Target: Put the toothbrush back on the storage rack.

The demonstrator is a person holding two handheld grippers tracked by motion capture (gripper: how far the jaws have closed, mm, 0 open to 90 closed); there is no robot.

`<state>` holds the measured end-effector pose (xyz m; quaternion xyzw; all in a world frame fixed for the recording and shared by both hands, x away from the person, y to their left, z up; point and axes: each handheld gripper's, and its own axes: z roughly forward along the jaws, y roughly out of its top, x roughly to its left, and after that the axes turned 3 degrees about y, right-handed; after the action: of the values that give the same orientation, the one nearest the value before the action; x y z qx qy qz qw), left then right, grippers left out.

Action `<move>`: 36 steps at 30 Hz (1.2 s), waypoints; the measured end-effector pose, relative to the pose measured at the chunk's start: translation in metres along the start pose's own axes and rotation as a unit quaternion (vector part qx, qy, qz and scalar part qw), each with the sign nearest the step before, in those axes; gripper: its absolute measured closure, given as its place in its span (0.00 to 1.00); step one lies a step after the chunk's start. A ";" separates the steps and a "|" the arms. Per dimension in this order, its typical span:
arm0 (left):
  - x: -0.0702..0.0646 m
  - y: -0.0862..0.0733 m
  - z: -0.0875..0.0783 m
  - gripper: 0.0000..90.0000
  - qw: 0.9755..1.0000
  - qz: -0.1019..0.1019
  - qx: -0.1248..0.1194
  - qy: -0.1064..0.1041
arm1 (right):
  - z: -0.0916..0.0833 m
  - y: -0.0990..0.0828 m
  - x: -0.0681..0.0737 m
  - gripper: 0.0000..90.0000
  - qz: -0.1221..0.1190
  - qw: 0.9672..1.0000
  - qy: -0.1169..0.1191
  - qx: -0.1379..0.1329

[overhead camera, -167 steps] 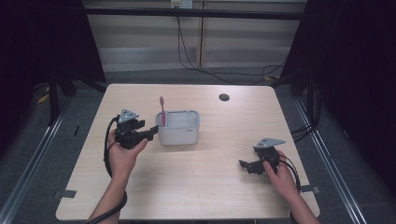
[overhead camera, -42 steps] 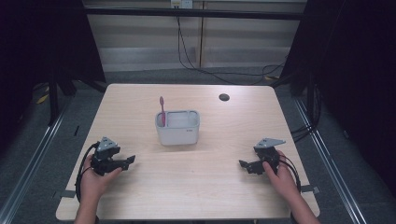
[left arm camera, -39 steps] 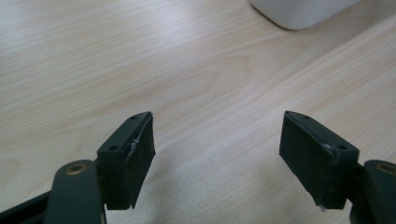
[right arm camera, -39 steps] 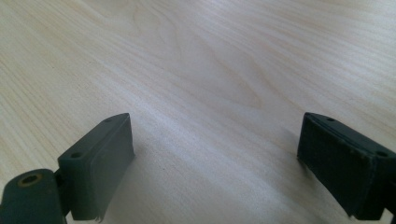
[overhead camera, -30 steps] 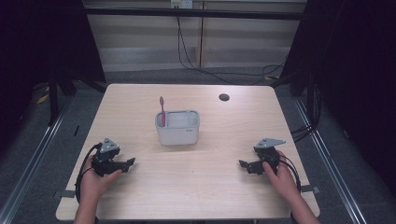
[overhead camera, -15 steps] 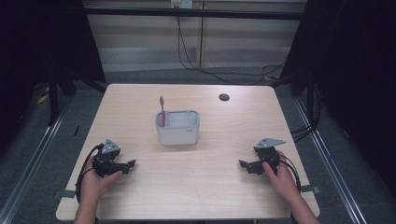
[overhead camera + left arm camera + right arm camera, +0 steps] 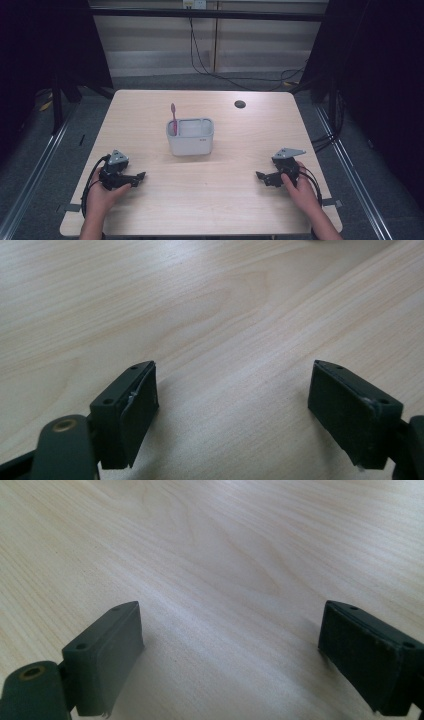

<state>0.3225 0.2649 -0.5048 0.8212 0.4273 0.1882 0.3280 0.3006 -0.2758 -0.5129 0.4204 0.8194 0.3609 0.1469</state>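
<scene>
A pink toothbrush [image 7: 173, 118] stands upright in the left end of a white holder box [image 7: 190, 137] at the middle of the wooden table [image 7: 210, 205]. My left gripper [image 7: 135, 179] rests low on the table at the front left, well apart from the box. Its jaws stand wide open over bare wood [image 7: 235, 385], nothing between them. My right gripper [image 7: 262, 177] sits at the front right, also open, with bare wood [image 7: 230, 630] between its fingers.
A small dark round disc [image 7: 240, 104] lies near the table's far edge. Dark curtains and metal floor rails flank the table, and cables hang down the back wall.
My left gripper has drawn back from beside the white box to the table's front left and settled there. The right gripper has stayed put.
</scene>
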 end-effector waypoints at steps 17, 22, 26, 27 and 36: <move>0.001 -0.002 0.001 0.17 1.000 0.000 -0.004 0.002 | 0.000 0.000 0.000 0.11 0.000 1.000 0.000 0.000; 0.001 -0.003 0.002 0.15 1.000 -0.003 -0.012 0.000 | 0.000 0.000 0.000 0.11 0.000 1.000 0.000 0.000; 0.001 -0.004 0.003 0.13 1.000 -0.004 -0.015 0.001 | 0.000 0.000 0.000 0.11 0.000 1.000 0.000 0.000; 0.001 -0.004 0.003 0.13 1.000 -0.005 -0.015 0.001 | 0.000 0.000 0.000 0.11 0.000 1.000 0.000 0.000; 0.001 -0.004 0.004 0.13 1.000 -0.009 -0.016 -0.002 | 0.000 0.000 0.000 0.11 0.000 1.000 0.000 0.000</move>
<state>0.3229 0.2655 -0.5100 0.8122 0.4309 0.1906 0.3439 0.3005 -0.2757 -0.5129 0.4207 0.8193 0.3608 0.1471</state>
